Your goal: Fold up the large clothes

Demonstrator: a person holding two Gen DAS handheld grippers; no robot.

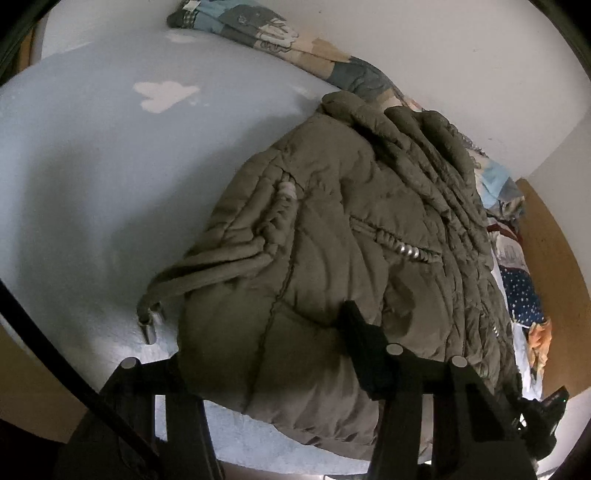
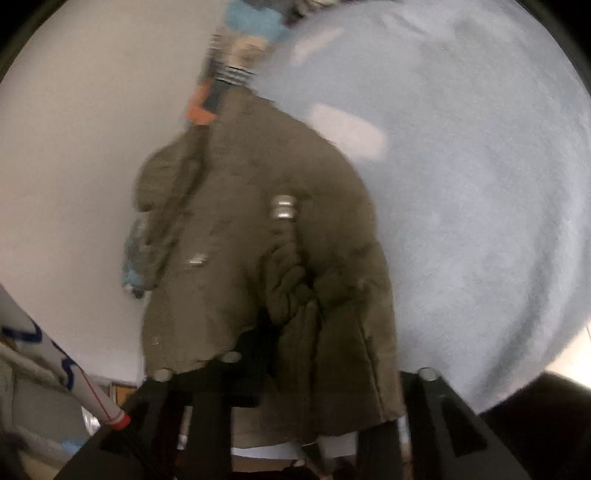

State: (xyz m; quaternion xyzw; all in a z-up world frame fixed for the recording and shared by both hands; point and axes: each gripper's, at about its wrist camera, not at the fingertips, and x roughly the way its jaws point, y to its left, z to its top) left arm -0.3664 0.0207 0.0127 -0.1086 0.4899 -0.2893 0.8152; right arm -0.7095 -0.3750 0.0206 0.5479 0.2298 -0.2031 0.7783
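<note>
An olive-green padded jacket (image 1: 332, 258) lies bundled on a pale blue bed sheet (image 1: 92, 166). A drawcord with a metal tip (image 1: 147, 325) trails off its left side. My left gripper (image 1: 280, 332) has a thick fold of the jacket between its fingers; only the right finger (image 1: 365, 347) shows, the other is under the cloth. In the right wrist view, which is blurred, the jacket (image 2: 251, 240) hangs over my right gripper (image 2: 295, 350). One dark finger (image 2: 255, 354) shows in a gap in the cloth; the other is hidden.
A patterned quilt (image 1: 258, 26) runs along the white wall behind the jacket. More patterned cloth (image 1: 524, 295) and a wooden board (image 1: 554, 258) lie to the right. A white pole with blue marks (image 2: 66, 369) stands at the left of the right wrist view.
</note>
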